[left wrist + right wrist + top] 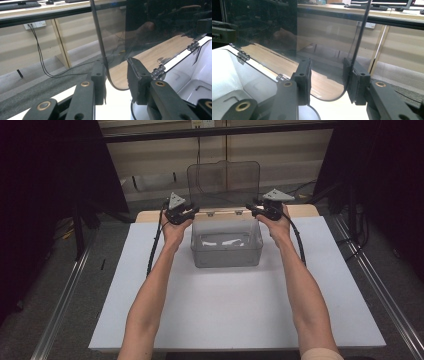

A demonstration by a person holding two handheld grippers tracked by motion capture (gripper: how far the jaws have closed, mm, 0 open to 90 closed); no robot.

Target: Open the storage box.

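A clear plastic box point(226, 254) stands on the white board, its hinged lid point(224, 182) raised upright at the back. My left gripper point(180, 212) sits at the lid's lower left corner and my right gripper point(267, 210) at its lower right corner. In the left gripper view the lid's edge point(98, 42) runs down between the jaws of the left gripper point(116, 80), close to the left jaw, with a wide gap to the other. In the right gripper view the lid's edge point(359, 40) lies against the right jaw of the right gripper point(328, 80). Both grippers are open.
The white board point(225, 315) covers a wooden table point(150, 215), with free surface in front of and beside the box. Small hinges point(157, 72) join lid and box. Metal rails point(65, 295) run along both sides. A wall socket with cables point(35, 25) lies beyond.
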